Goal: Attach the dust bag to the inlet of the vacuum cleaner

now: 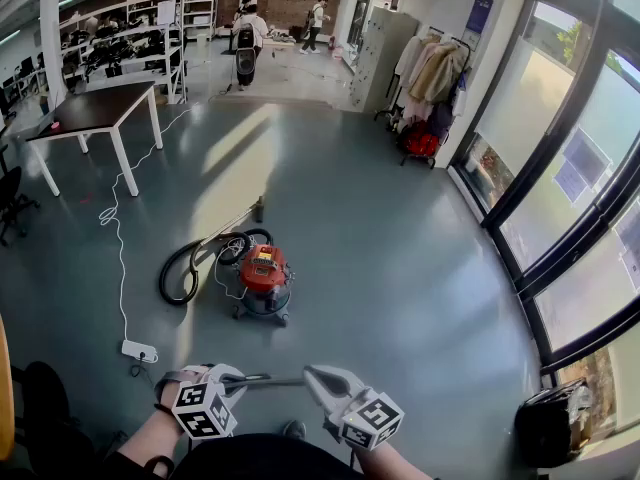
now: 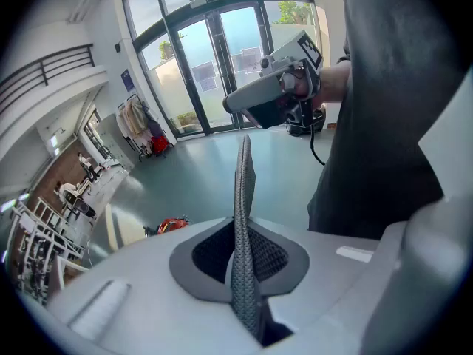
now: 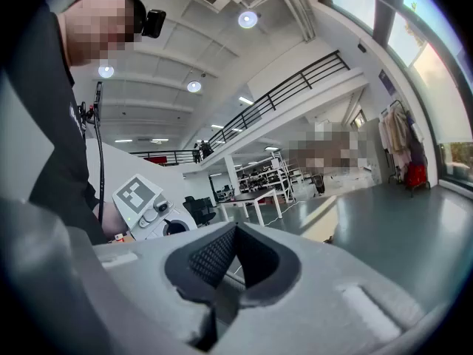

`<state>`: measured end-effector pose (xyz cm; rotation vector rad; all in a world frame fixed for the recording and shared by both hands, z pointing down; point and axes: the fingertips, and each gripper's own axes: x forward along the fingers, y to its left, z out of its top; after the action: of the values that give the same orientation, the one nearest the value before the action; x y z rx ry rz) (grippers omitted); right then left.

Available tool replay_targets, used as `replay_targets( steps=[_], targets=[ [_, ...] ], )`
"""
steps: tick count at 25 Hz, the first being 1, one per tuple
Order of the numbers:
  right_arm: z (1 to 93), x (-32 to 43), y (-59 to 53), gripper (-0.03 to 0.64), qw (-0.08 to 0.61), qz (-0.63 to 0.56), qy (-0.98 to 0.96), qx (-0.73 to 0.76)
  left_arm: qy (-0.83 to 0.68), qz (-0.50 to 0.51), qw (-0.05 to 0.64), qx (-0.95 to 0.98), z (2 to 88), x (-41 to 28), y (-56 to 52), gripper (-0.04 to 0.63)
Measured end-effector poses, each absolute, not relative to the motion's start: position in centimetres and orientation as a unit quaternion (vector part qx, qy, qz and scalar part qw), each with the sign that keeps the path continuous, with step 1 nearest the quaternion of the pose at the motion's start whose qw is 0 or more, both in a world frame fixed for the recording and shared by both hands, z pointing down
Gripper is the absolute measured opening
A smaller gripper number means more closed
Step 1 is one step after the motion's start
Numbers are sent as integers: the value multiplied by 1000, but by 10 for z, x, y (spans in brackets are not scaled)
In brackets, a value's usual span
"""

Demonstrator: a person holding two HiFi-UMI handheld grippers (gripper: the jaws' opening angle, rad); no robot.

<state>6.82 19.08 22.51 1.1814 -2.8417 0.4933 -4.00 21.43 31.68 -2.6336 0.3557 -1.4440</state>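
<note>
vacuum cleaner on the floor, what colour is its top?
Red top on the vacuum cleaner, above a darker base. Shows best in the head view.

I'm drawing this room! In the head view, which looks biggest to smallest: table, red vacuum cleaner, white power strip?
1. table, looks biggest though it is farthest away
2. red vacuum cleaner
3. white power strip
</note>
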Motion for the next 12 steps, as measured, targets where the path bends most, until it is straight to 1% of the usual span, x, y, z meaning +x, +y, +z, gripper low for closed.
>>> replay_targets(
  steps=[12],
  targets=[
    [222, 76, 178, -9, 9, 149, -923, 356, 120, -479, 54, -868, 319, -23, 204, 38]
  ],
)
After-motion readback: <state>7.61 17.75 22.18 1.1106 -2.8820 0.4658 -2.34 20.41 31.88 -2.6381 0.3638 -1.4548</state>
